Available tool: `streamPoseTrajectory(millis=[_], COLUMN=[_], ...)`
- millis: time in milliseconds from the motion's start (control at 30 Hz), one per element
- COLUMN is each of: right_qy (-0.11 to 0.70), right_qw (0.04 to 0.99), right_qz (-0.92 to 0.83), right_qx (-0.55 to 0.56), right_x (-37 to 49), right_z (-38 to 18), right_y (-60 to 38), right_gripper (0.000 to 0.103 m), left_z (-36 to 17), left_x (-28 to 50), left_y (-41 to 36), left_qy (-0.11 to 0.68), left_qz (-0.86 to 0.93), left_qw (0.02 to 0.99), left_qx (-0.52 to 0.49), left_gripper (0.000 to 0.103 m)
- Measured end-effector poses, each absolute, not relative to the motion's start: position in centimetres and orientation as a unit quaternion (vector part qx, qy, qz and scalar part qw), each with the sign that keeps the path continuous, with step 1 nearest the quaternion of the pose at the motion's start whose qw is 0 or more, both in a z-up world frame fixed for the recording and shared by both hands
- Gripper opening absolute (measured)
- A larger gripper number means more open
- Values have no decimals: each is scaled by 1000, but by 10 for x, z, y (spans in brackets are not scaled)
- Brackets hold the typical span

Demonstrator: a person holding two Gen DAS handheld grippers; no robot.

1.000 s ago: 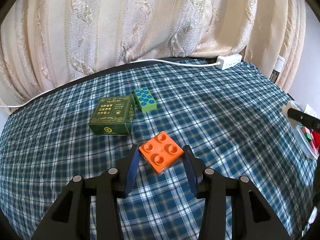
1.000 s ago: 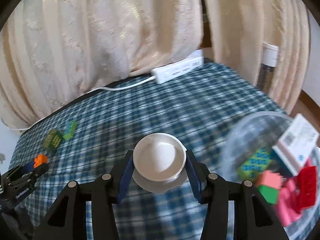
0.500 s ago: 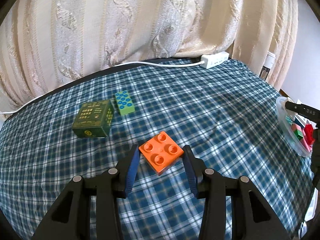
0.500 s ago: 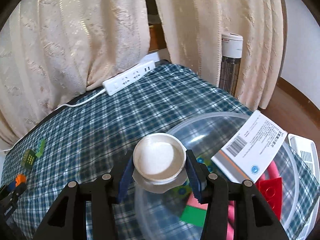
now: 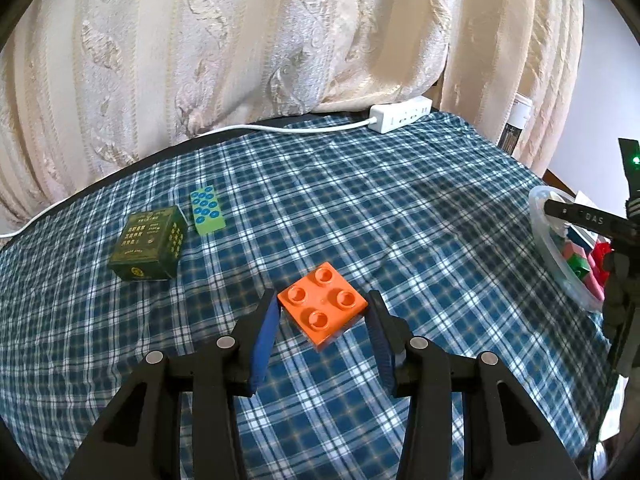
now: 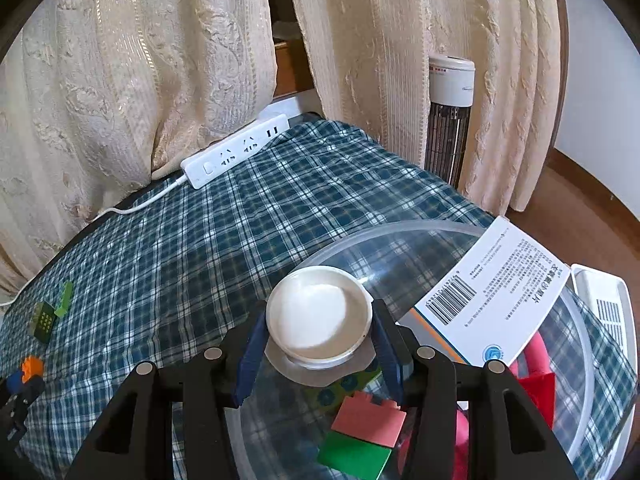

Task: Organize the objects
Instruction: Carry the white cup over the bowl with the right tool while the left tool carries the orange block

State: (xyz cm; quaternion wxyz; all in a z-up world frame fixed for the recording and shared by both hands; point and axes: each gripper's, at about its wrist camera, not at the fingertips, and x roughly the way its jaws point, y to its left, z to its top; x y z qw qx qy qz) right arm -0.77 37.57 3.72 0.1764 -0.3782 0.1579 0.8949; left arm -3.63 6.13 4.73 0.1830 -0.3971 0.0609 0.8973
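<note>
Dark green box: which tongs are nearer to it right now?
Left. The left tongs, holding the orange brick, sit just right of the dark green box; the right tongs are across the cloth over the clear bowl.

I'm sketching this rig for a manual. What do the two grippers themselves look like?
Both look alike. The left gripper and right gripper have matte black, angular frames with triangular cut-outs, round silver screws at the joints, and flat blue pads on the fingers. Seen from the left view, the right unit has white "DAS" lettering and a green light.
</note>
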Motion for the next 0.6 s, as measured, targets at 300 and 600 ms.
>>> streamPoseTrajectory(millis=[300,600], right_qy=[175,197], right_qw=[173,169], right_qz=[893,900], right_qx=[-377,-351], right_x=[-4,19], right_z=[38,48], right_y=[380,387], right_gripper=[59,60], left_z=[49,49], left_x=[-32,-28], left_y=[71,82], left_qy=[66,71], left_qz=[896,893], left_qw=[186,195], left_qx=[-398,-399], left_gripper=[45,45])
